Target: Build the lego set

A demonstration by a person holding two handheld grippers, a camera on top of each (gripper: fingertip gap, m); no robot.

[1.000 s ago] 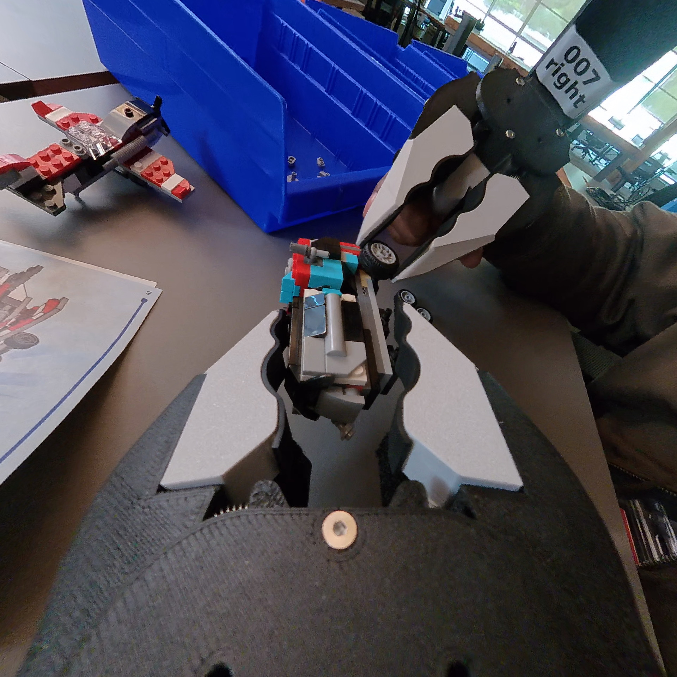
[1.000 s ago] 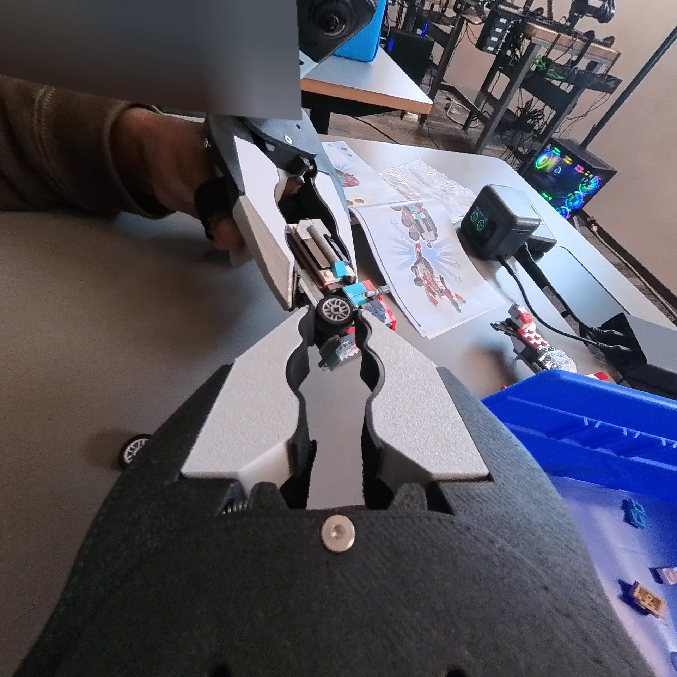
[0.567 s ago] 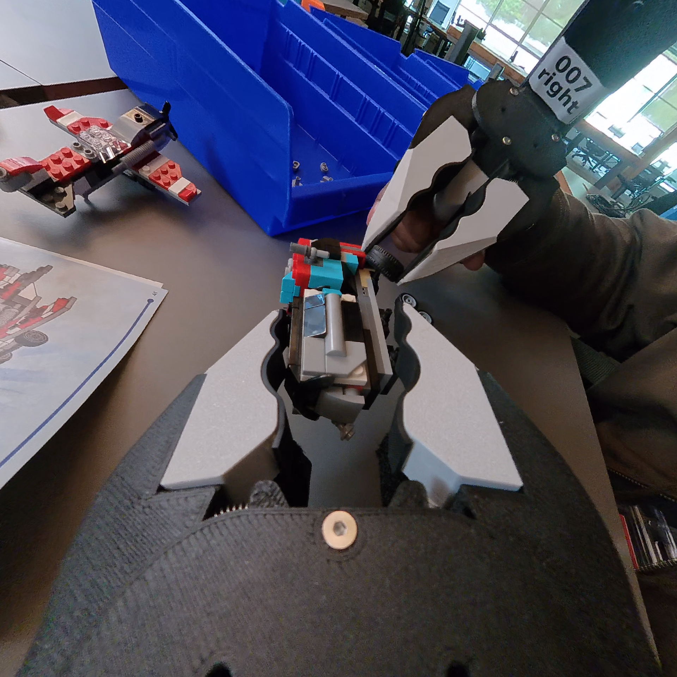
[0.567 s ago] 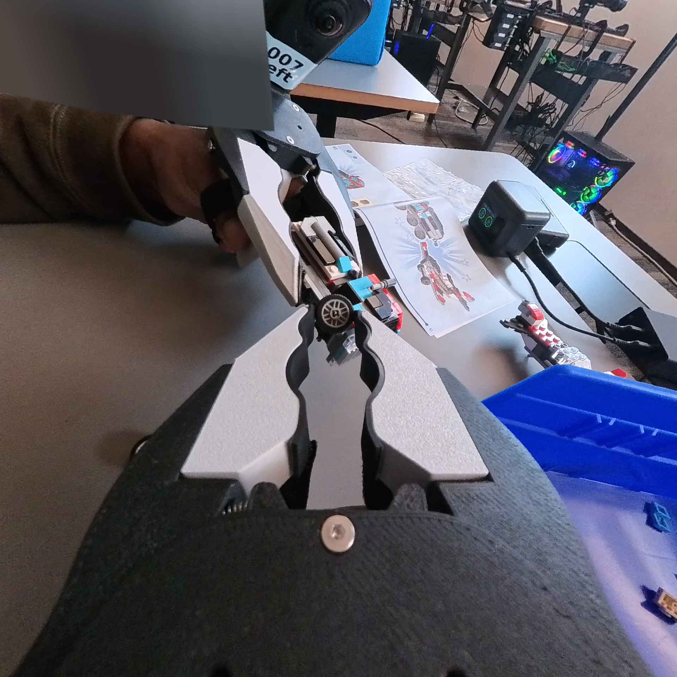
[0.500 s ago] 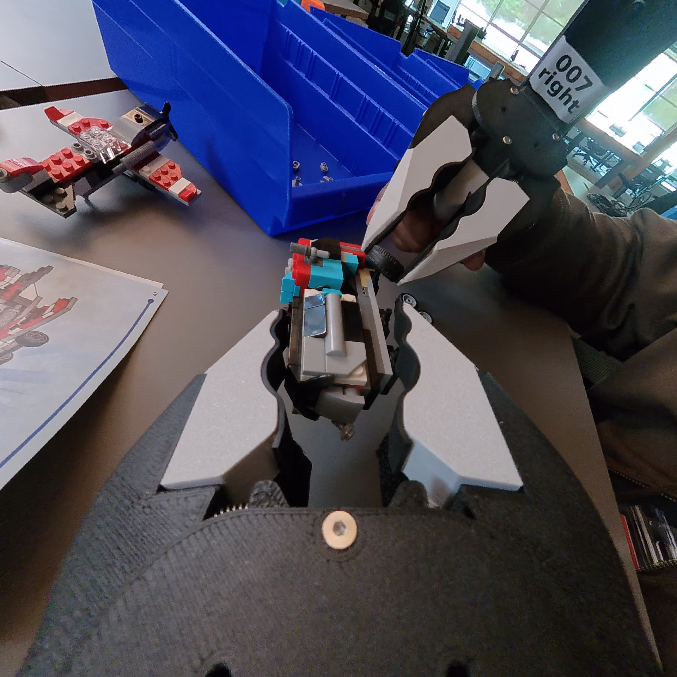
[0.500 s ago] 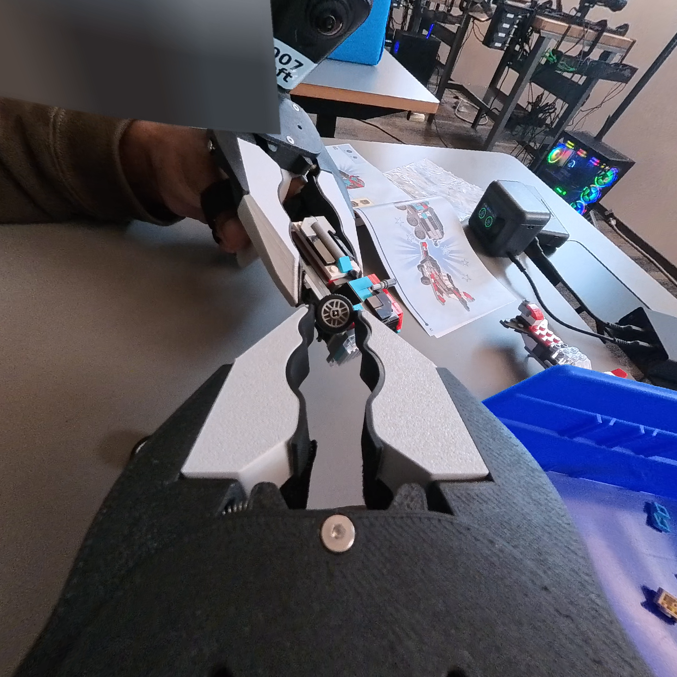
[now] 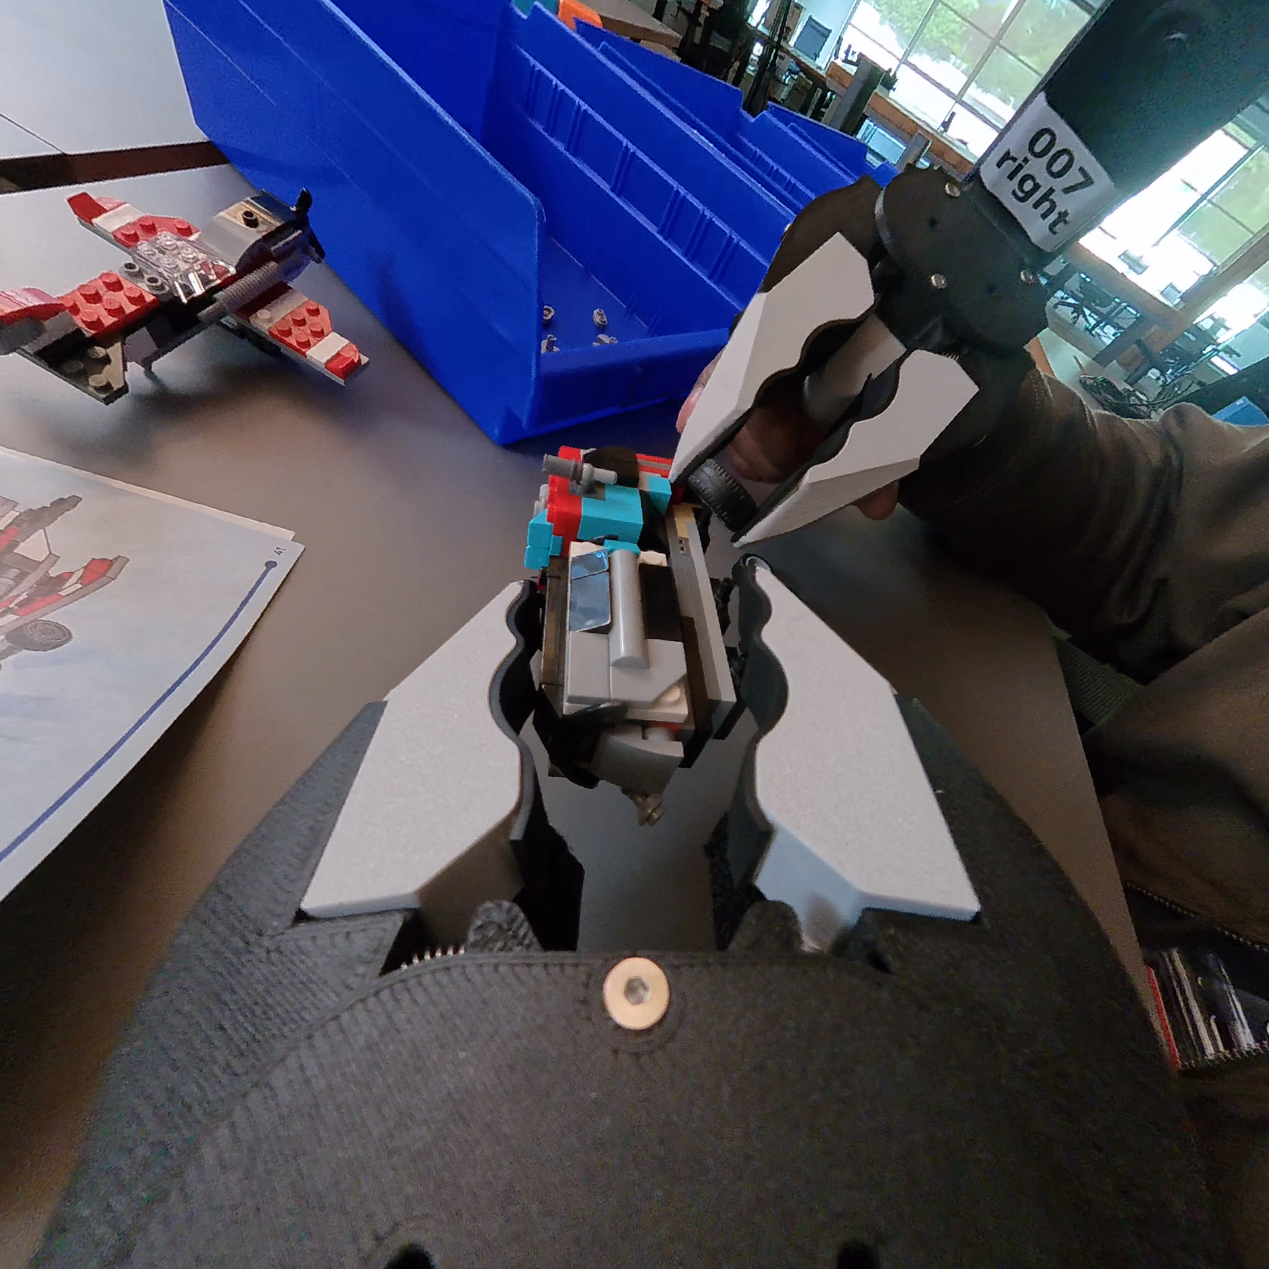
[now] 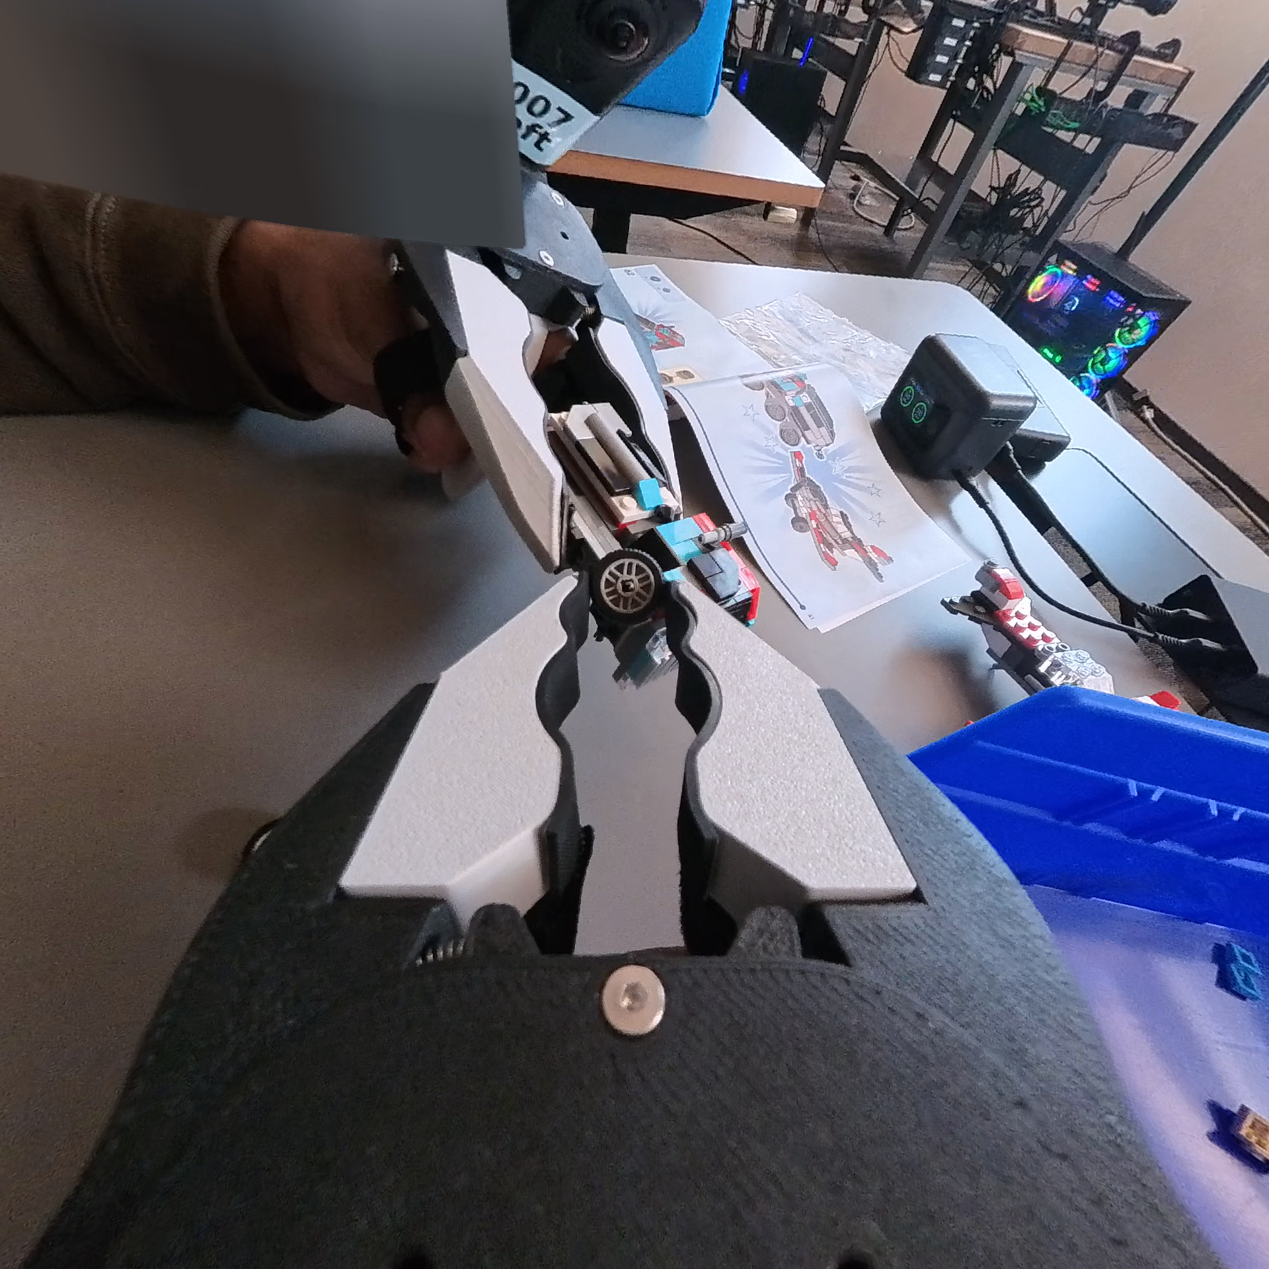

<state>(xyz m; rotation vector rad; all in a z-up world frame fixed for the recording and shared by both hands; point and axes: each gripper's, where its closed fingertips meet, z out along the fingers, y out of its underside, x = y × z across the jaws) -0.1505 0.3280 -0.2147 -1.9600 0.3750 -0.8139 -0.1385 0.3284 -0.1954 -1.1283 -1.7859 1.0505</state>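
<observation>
The left gripper (image 7: 635, 590) was closed on a toy brick car (image 7: 628, 638), its two grey fingers (image 7: 453, 721) pressed against the car's black sides. The car's grey roof faced the camera and its red and teal nose pointed toward twelve o'clock, clear of the dark table (image 7: 384, 494).

At about one o'clock from that car, the right gripper (image 7: 707, 505) came in from the upper right, held by a hand (image 7: 776, 446) in a dark sleeve. Its jaws stood narrow and pinched a small black wheel (image 7: 714, 484) with a grey spoked hub. In the right wrist view the wheel (image 8: 626, 584) sat between the right gripper's (image 8: 626, 594) fingertips, both pads against the tyre, and it lay right against the side of the car (image 8: 659, 529) held by the left gripper (image 8: 549, 481). Whether the wheel was seated on the car I could not tell.

Farther out in the left wrist view, a blue bin (image 7: 439, 226) stood at twelve o'clock with a few small parts on its floor. A red and grey brick plane (image 7: 172, 295) rested at ten o'clock, and a printed instruction sheet (image 7: 103, 618) lay at nine o'clock. In the right wrist view, a black power adapter (image 8: 961, 405) with a cable sat at two o'clock, beyond another instruction sheet (image 8: 810, 494).
</observation>
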